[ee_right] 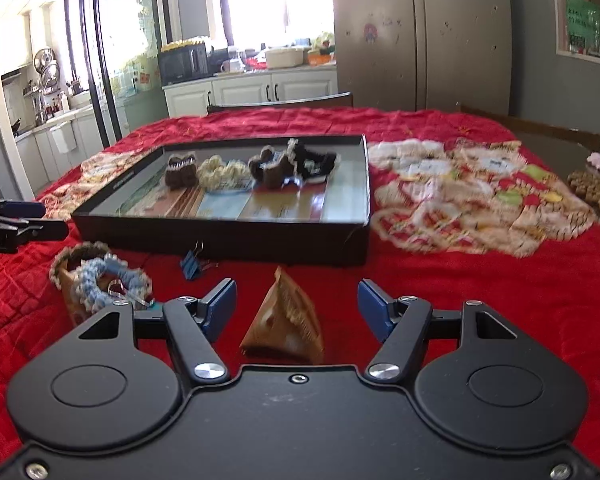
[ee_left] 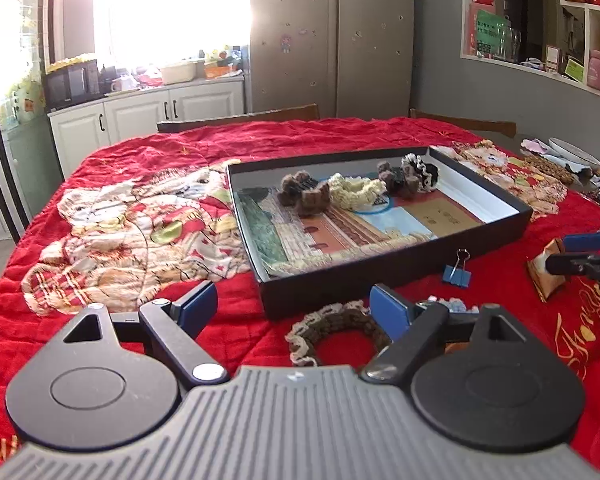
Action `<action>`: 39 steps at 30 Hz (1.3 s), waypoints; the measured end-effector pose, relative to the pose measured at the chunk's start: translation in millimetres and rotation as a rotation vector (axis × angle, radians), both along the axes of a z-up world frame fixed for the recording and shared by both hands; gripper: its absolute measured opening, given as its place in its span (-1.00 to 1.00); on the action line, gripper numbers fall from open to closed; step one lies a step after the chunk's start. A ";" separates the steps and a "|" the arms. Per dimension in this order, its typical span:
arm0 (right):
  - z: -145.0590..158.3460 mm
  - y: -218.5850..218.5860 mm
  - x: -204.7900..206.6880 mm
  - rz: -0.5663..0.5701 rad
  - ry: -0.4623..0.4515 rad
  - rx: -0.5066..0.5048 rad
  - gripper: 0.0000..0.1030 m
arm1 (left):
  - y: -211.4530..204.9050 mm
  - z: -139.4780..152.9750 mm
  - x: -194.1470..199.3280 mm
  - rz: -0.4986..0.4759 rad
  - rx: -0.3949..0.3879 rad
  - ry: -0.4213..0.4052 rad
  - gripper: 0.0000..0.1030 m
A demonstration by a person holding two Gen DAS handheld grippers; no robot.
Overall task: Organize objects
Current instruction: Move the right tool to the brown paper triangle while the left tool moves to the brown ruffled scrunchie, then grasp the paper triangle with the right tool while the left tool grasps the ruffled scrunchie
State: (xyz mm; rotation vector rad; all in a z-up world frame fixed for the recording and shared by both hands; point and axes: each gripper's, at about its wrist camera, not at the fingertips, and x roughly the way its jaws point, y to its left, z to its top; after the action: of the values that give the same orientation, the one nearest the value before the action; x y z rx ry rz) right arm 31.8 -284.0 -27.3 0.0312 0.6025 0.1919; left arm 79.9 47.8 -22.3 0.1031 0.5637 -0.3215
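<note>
Right gripper [ee_right: 297,308] is hovering with fingers spread wide, the tan pyramid-shaped packet [ee_right: 285,322] sitting between them on the red quilt [ee_right: 480,300]. Nothing pinched yet. The packet is standing near the front edge of the quilt, just in front of the black tray [ee_right: 228,236], apart from it.

Left gripper [ee_left: 294,308] is also spread and empty, hanging over the brown crocheted scrunchie [ee_left: 332,330], which is lying flat near the tray's front wall. A blue binder clip [ee_left: 457,270] is sitting just beside that wall; a light-blue scrunchie [ee_right: 108,280] is overlapping the brown one toward the quilt's left side.

Inside the tray: several scrunchies lined up along the far wall; near half looks free.

Judgement on the right-hand pick:
- The packet tapers upward, so pads closing high would be slipping off. Going lower, squeezing across the wide base.
- It looks like thin paper or foil; closing gently to avoid crushing.
- Centring first: the packet is sitting slightly left of midline.
- Lifting clear of the tray's front wall before moving in, then setting down in the open near half.
- The left side is close; keeping the two grippers from crossing.
</note>
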 end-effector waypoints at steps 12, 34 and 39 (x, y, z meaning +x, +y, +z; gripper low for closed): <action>-17.1 11.3 -1.0 0.002 0.032 -0.004 0.25 | 1.3 -22.1 4.9 -0.010 0.007 0.063 0.71; -23.1 22.5 4.7 -0.009 0.043 -0.069 -0.09 | -0.7 -34.5 5.8 0.012 0.003 0.096 -0.36; -23.1 22.9 5.1 -0.006 0.041 -0.080 -0.11 | -4.8 -33.8 3.6 0.002 0.014 0.094 -0.56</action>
State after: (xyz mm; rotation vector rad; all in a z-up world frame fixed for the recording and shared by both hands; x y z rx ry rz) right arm 36.9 -261.1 -50.4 -0.0405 0.6501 0.1614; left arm 83.5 43.0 -56.0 0.1011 0.6587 -0.3215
